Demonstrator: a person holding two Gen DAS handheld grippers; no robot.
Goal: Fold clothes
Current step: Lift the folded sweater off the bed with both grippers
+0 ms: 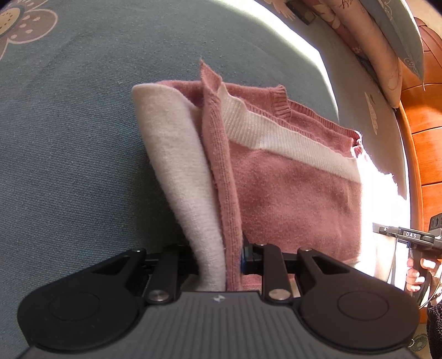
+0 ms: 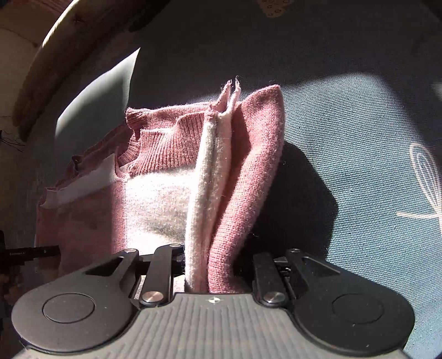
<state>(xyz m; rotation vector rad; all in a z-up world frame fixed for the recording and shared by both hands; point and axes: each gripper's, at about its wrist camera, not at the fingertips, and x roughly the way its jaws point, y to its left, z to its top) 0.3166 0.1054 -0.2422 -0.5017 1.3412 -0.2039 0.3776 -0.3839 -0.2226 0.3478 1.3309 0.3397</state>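
Observation:
A pink knitted sweater with a white stripe lies partly folded on a blue-grey bedspread. My left gripper is shut on a bunched fold of its pink and white cloth, which rises straight up between the jaws. In the right wrist view the same sweater shows its ribbed collar, and my right gripper is shut on another bunch of white and pink layers. Both pinched folds stand lifted off the bedspread. The fingertips of both grippers are hidden by the cloth.
Patterned pillows lean at the far right, beside an orange wooden floor. A hand holding the other gripper shows at the right edge. Bright sunlight falls across the bedspread, which bears printed flower motifs.

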